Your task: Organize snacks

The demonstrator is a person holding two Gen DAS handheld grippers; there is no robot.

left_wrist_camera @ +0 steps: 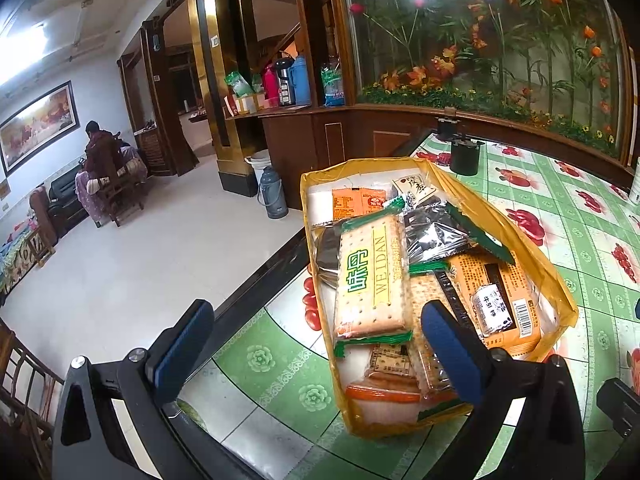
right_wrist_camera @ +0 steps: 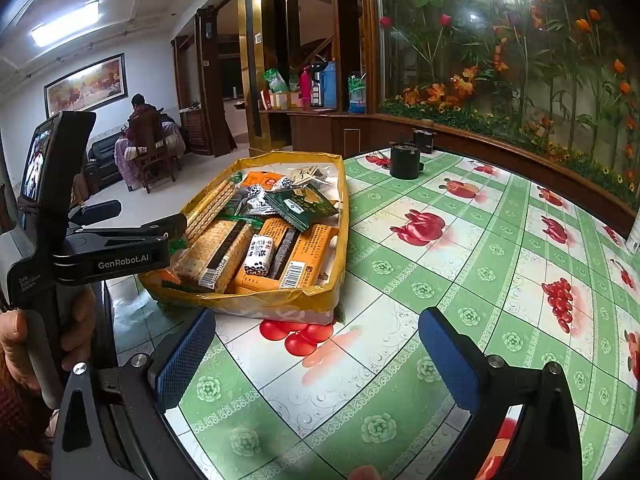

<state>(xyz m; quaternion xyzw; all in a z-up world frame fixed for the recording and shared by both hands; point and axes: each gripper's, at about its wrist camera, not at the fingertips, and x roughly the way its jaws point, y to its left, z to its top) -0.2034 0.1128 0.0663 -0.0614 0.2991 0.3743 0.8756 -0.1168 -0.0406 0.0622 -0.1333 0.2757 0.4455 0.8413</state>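
A shallow box with a yellow-taped rim (left_wrist_camera: 560, 280) sits near the table's left edge, filled with several snack packs. On top lies a WEIDAN cracker pack (left_wrist_camera: 372, 276), with orange packs (left_wrist_camera: 508, 280), a small white roll (left_wrist_camera: 490, 312) and a silver packet (left_wrist_camera: 432, 232) beside it. My left gripper (left_wrist_camera: 318, 354) is open over the box's near end, its right finger above the packs. In the right wrist view the box (right_wrist_camera: 280, 304) lies ahead to the left. My right gripper (right_wrist_camera: 316, 360) is open over bare tablecloth, holding nothing.
The green floral tablecloth (right_wrist_camera: 460, 264) spreads right of the box. A black cup (right_wrist_camera: 405, 160) stands at the far edge, a white container (right_wrist_camera: 634, 236) at far right. A hand (right_wrist_camera: 16, 332) grips the left gripper's handle. The table edge (left_wrist_camera: 260, 276) drops to the floor.
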